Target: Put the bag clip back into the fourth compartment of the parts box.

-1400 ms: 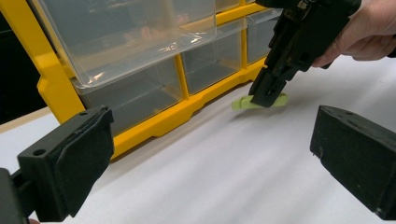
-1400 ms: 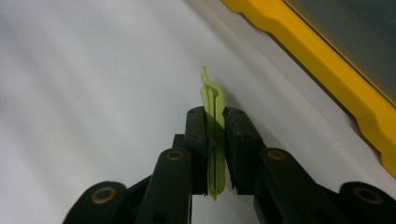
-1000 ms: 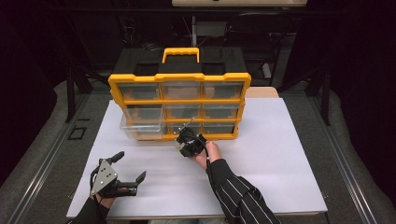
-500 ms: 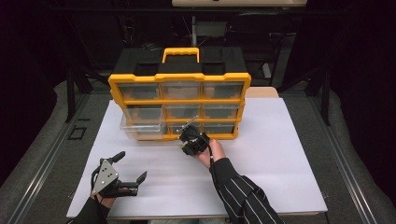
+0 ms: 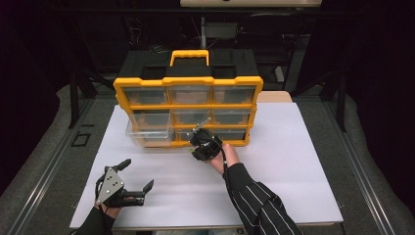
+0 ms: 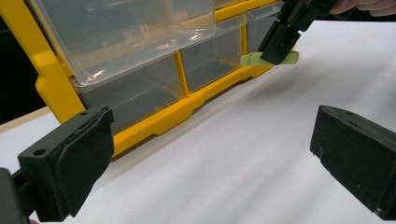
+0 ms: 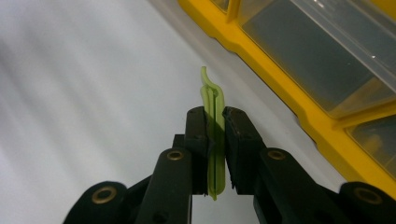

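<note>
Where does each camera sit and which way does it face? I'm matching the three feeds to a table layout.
High view: above the near table edge, looking forward and down at the yellow organizer; both forearms, left gripper, right gripper.
Left gripper view: low on the white table, facing the organizer's drawers between its open jaws.
Right gripper view: along shut jaws pinching a green clip.
Shared: the left gripper view also shows the right gripper holding that clip.

Thin pale-green plastic clip (image 7: pixel 214 135), edge-on, pinched mid-length, just above table nr organiser.
</note>
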The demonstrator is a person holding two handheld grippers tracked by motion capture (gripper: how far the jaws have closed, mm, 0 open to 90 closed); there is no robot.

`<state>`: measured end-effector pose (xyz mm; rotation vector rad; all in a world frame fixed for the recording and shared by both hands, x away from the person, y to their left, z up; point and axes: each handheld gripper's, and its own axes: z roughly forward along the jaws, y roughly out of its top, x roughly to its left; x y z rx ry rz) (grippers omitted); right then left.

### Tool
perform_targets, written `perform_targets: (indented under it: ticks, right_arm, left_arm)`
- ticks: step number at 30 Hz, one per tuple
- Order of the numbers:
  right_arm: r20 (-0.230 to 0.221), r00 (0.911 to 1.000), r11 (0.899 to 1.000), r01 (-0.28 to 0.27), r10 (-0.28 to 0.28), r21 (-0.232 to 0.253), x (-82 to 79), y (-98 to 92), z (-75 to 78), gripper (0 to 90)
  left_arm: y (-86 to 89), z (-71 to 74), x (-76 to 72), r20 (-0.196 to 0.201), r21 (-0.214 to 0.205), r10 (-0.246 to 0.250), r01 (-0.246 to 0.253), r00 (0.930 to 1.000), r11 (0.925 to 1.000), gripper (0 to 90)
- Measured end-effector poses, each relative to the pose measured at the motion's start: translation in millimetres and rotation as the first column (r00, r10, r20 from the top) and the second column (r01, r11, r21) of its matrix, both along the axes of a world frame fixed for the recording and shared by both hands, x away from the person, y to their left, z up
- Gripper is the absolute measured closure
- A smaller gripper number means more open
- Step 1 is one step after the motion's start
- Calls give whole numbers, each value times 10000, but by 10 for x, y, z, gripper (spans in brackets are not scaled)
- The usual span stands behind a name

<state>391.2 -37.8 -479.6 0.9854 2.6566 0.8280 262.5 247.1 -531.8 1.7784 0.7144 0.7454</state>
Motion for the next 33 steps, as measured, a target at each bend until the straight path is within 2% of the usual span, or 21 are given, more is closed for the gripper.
perform_targets:
  ticks: [5, 19, 28, 33]
  right_arm:
    - [-1, 9999, 9998, -126, 126, 171, -10, -16, 43, 802]
    - [325, 9990, 9995, -308, 307, 37, -24, -32, 174, 802]
    - [420, 9984, 9992, -388, 388, -4, -13, -53, 279, 802]
    - [721, 9961, 9987, -504, 501, 26, -15, -40, 359, 802]
  left_arm:
    - [-10, 4, -5, 16, 50, -12, 11, 10000, 10000, 1]
    - [-9, 14, -17, 78, 47, -16, 15, 10000, 10000, 1]
    - [9, -1, -15, -38, 87, -32, 32, 10000, 10000, 1]
    - [8, 9, -24, 20, 97, -51, 51, 10000, 9999, 1]
